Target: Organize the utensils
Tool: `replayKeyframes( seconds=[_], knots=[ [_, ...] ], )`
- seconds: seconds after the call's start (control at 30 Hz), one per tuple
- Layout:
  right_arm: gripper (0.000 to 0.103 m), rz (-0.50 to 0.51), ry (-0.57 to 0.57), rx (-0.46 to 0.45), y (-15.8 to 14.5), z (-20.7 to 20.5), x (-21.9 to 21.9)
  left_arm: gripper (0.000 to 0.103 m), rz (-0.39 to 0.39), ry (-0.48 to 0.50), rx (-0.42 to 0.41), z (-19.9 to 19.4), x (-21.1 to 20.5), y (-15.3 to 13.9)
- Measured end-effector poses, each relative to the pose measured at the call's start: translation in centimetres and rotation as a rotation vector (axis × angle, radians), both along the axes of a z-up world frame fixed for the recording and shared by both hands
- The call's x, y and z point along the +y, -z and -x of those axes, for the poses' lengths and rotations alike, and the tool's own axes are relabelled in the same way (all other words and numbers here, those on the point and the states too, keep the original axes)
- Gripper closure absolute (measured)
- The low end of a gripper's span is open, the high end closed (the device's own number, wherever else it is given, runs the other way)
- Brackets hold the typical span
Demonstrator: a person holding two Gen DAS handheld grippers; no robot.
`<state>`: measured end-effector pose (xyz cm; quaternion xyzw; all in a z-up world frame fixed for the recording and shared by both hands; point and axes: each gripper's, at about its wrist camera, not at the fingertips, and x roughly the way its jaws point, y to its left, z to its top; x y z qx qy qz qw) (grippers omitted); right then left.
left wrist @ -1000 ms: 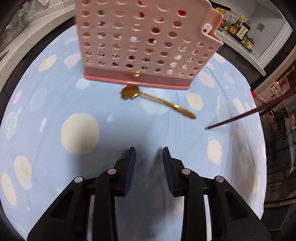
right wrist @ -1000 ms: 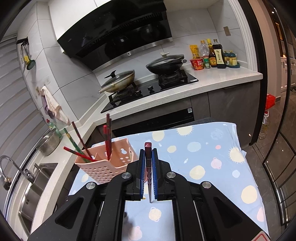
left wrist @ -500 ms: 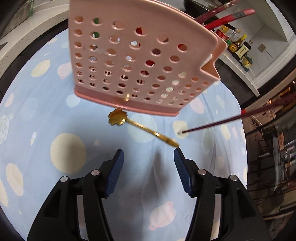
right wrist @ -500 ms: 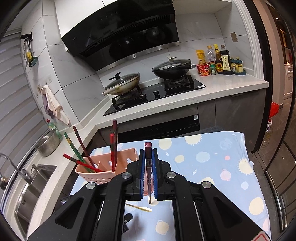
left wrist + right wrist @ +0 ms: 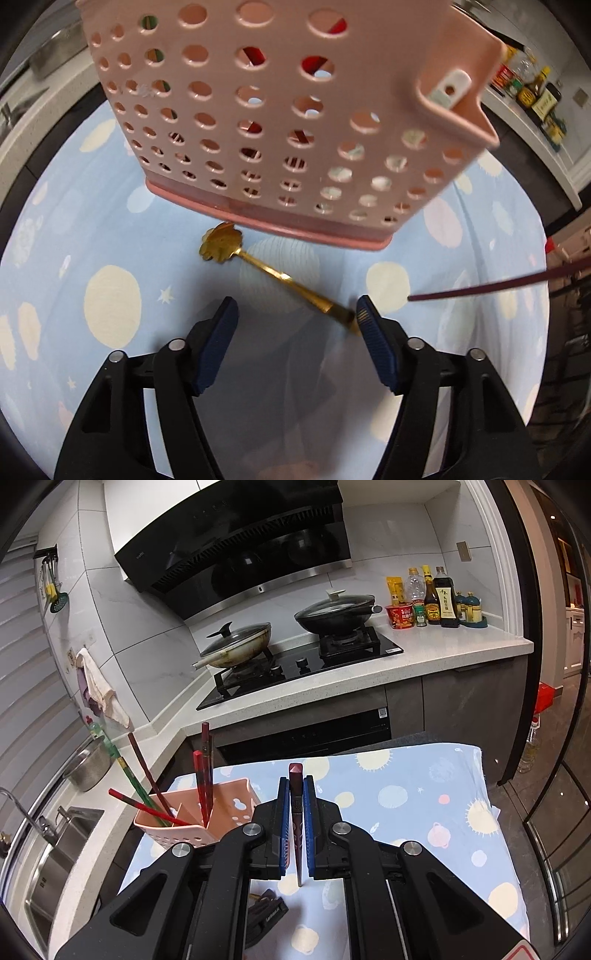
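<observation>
A gold spoon (image 5: 266, 271) with a flower-shaped bowl lies on the blue dotted cloth (image 5: 110, 229), just in front of the pink perforated utensil basket (image 5: 280, 122). My left gripper (image 5: 295, 314) is open and low over the cloth; the spoon's handle end touches the right fingertip (image 5: 364, 314). My right gripper (image 5: 296, 812) is shut on a dark maroon chopstick (image 5: 296, 812), held upright above the table. That chopstick's tip shows in the left wrist view (image 5: 480, 290). The basket (image 5: 192, 819) holds several red and green chopsticks.
The table cloth (image 5: 406, 797) stands in front of a kitchen counter with a stove, two lidded pans (image 5: 236, 646) and sauce bottles (image 5: 439, 602). A sink (image 5: 55, 849) and steel bowl lie at the left. The table's right edge drops to the floor.
My left gripper has opened wide and moved forward to the spoon and basket. My right gripper has risen with the chopstick still in it.
</observation>
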<state>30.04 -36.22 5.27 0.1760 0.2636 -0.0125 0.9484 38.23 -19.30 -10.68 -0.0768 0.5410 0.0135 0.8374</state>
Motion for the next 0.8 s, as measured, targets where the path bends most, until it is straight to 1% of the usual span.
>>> replayKeyframes(
  seconds=[0.07,0.13,0.23,0.3,0.37,0.4,0.43,0.53,0.57,0.6,0.7,0.8],
  knots=[
    [0.096,-0.007,-0.001,0.002,0.1,0.2,0.0,0.048,-0.027,0.038,-0.013,1.0,0.4,0.1],
    [0.096,-0.013,0.0,0.002,0.2,0.5,0.1,0.051,-0.032,0.059,-0.017,1.9,1.2,0.1],
    [0.096,-0.014,0.0,0.001,0.3,0.9,0.4,0.052,-0.026,0.082,-0.018,2.9,2.5,0.1],
    [0.096,-0.013,0.002,-0.003,0.3,1.1,0.4,0.05,0.028,0.072,-0.016,3.0,3.3,-0.2],
    [0.096,-0.012,0.006,-0.006,0.2,1.1,0.4,0.047,0.126,0.042,-0.011,2.4,3.7,-0.5],
    [0.096,-0.011,0.008,-0.006,0.1,1.1,0.4,0.045,0.157,0.027,-0.012,1.9,3.6,-0.7],
    [0.096,-0.01,0.009,-0.007,0.1,1.1,0.4,0.041,0.166,0.013,-0.018,1.7,3.9,-0.8],
    [0.096,-0.006,0.01,-0.01,-0.1,1.1,0.3,0.04,0.139,-0.039,-0.013,-0.1,3.0,-0.5],
    [0.096,-0.007,0.009,-0.009,0.0,0.9,0.2,0.039,0.113,-0.061,-0.002,-0.6,2.7,-0.2],
    [0.096,-0.007,0.008,-0.008,0.1,0.9,0.1,0.037,0.087,-0.079,-0.01,-0.8,2.3,-0.3],
    [0.096,-0.014,0.005,-0.006,0.3,0.6,-0.1,0.033,-0.024,-0.134,0.006,-1.8,0.7,0.1],
    [0.096,-0.019,0.001,-0.004,0.4,0.4,-0.3,0.031,-0.137,-0.132,0.017,-2.3,-1.1,0.7]
  ],
)
